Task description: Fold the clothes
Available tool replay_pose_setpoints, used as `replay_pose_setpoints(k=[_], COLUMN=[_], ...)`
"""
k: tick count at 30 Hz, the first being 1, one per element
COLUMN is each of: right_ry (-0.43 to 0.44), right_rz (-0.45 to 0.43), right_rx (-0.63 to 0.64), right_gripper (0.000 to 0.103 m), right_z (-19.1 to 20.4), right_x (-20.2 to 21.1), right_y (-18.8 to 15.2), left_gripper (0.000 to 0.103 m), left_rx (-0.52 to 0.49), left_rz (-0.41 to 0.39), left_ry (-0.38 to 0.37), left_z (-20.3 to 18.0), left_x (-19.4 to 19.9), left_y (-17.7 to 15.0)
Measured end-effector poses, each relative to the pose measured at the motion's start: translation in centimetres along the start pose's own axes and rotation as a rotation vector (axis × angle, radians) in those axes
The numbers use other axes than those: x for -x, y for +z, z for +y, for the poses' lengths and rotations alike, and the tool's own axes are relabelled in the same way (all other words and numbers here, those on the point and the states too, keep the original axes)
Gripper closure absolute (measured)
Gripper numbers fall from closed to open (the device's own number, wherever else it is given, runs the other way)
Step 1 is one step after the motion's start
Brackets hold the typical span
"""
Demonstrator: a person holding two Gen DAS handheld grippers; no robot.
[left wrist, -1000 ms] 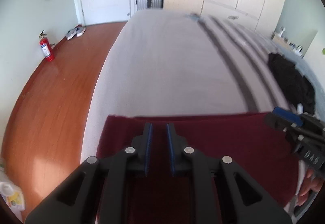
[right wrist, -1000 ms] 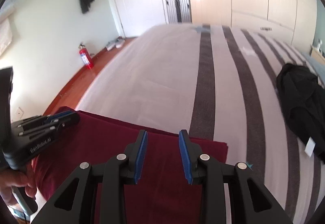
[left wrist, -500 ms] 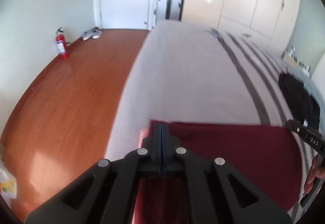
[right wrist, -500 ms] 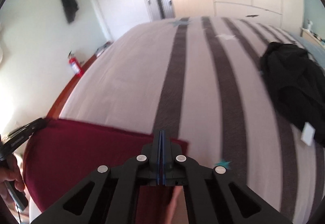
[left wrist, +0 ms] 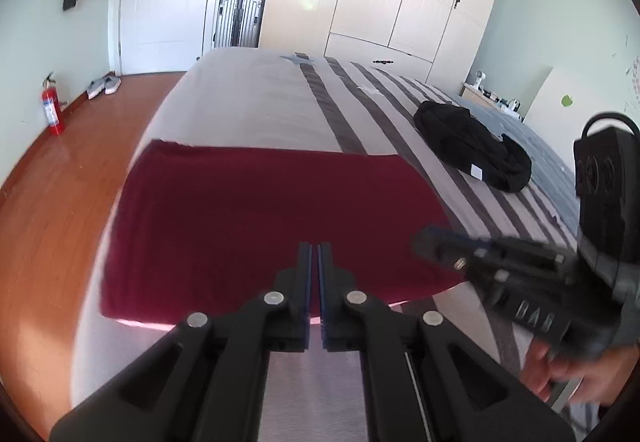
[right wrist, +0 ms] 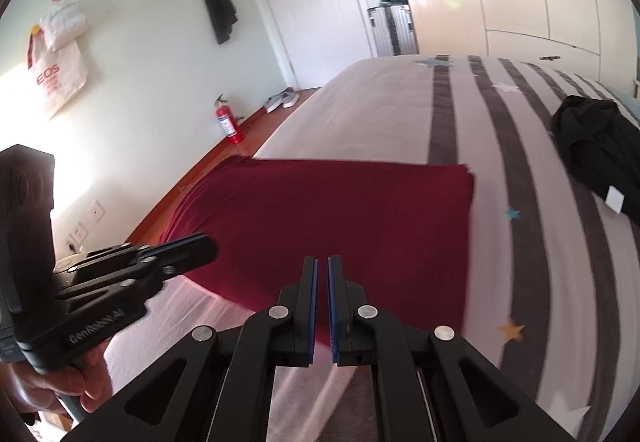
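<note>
Fingers of both the left gripper (left wrist: 314, 248) and the right gripper (right wrist: 322, 262) stand nearly closed, a thin gap showing, gripping nothing. Red cloth (left wrist: 264, 217) lies flat as a neat rectangle at the bed's (left wrist: 248, 101) near left edge, apparently folded. Black garment (left wrist: 472, 145) lies crumpled far right, likely still to fold.
</note>
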State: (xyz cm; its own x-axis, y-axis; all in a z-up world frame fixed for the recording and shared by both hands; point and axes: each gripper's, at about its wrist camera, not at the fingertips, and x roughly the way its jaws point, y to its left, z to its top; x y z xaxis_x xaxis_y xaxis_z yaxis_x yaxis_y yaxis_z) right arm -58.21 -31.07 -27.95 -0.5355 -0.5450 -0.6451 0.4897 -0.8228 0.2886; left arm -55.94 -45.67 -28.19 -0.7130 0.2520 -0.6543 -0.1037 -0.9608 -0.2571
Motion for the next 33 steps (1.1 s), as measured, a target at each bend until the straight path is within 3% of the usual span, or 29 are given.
replay_pose_setpoints(k=[3, 9, 12, 15, 18, 20, 33], right_ry=[0.036, 0.018, 0.013, -0.012, -0.038, -0.029, -0.061], right_rz=[0.001, 0.082, 0.08, 0.038, 0.039, 0.065, 0.027], right_rx=[-0.015, -0.049, -0.019, 0.009, -0.014, -0.032, -0.024], right_gripper=[0.097, 0.102, 0.103, 0.103, 0.103, 0.103, 0.103], right_z=[0.8, 0.1, 0.2, 0.1, -1.5, -2.6, -4.6], right_x=[-1.0, -5.0, -4.7, -3.2, -3.0, -3.8, -1.8], right_y=[-0.7, -3.5, -3.2, -2.4, -2.7, -3.6, -2.2], left_gripper=[0.101, 0.101, 0.101, 0.101, 0.101, 0.101, 0.101], left_rx=[-0.011, -0.015, 0.002, 0.014, 0.05, 0.015, 0.108], left_rz=[0.013, 0.061, 0.057, 0.012, 0.043, 0.047, 0.004], left_ry=[0.001, 0.007, 0.005, 0.05, 0.07, 0.071, 0.136], left_z=[-0.9, -0.2, -0.1, 1.2, 3.9, 4.1, 6.8], left_x=[-0.7, -3.1, -2.3, -0.9, -1.4, -1.8, 0.7], left_y=[-1.7, -3.7, -2.8, -2.1, -3.1, -3.6, -1.3])
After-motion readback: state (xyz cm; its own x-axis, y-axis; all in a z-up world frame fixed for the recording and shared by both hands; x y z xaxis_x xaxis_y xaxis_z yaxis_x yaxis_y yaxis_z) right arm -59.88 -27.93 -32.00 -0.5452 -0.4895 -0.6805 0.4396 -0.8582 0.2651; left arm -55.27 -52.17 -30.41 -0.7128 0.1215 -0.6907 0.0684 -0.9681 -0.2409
